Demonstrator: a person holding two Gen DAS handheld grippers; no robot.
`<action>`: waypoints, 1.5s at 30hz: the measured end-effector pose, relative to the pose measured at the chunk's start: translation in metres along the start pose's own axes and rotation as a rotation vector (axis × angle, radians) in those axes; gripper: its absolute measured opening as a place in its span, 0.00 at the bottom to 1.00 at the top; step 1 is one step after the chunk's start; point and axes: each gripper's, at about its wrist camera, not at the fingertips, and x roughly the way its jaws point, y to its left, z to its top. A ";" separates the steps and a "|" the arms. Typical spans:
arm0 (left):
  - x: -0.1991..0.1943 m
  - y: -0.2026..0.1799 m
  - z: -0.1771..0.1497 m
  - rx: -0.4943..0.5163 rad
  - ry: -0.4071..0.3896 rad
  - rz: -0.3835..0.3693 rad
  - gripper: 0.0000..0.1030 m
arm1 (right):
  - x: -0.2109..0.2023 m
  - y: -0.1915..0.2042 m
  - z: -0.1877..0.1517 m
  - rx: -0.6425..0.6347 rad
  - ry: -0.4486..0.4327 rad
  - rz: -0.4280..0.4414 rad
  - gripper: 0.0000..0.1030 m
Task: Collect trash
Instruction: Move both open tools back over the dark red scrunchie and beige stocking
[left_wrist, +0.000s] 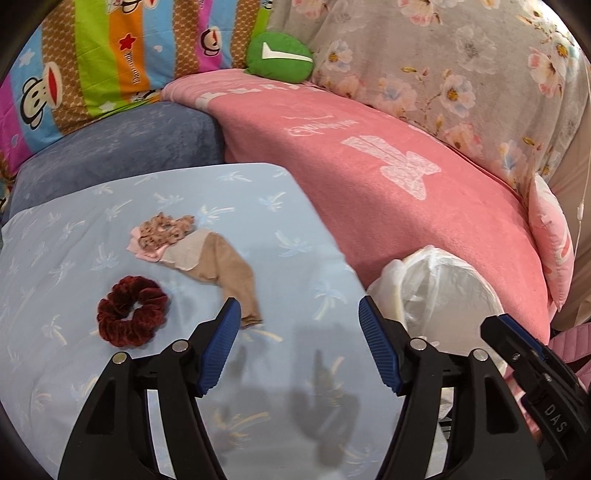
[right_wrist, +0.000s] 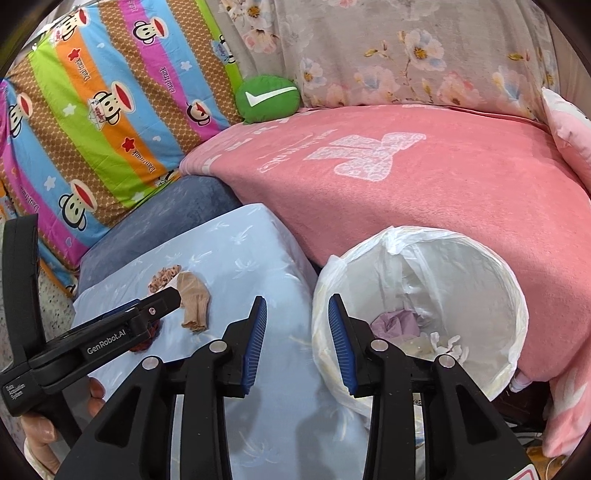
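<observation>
Both our grippers, left gripper (left_wrist: 297, 317) and right gripper (right_wrist: 297, 314), are wide open, holding nothing. The tan sock (left_wrist: 225, 267) looks soft and light (floppy too), so we pinch its middle, then drop it in the bin (right_wrist: 515, 295).

1. On the cushion (left_wrist: 258, 192) lie a scrunchie (left_wrist: 133, 312) and, just beside it at 1 o'clock, a sock (left_wrist: 221, 269).
2. A crumpled scrap (left_wrist: 162, 230) touches the sock's far end at 11 o'clock.
3. The bin (right_wrist: 517, 317) stands at 3 o'clock of the cushion, against the blanket (right_wrist: 424, 206) behind it.
4. Tissue (right_wrist: 397, 321) lies in the bin.
5. A round pillow (left_wrist: 280, 55) sits at 12 o'clock, on the blanket's far edge.
</observation>
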 end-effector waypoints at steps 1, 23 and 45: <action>0.000 0.006 -0.001 -0.009 0.002 0.009 0.62 | 0.001 0.002 0.000 -0.004 0.003 0.002 0.35; -0.001 0.120 -0.020 -0.187 0.034 0.155 0.75 | 0.046 0.086 -0.017 -0.124 0.092 0.069 0.44; 0.032 0.176 -0.019 -0.280 0.089 0.149 0.73 | 0.140 0.152 -0.018 -0.197 0.203 0.094 0.45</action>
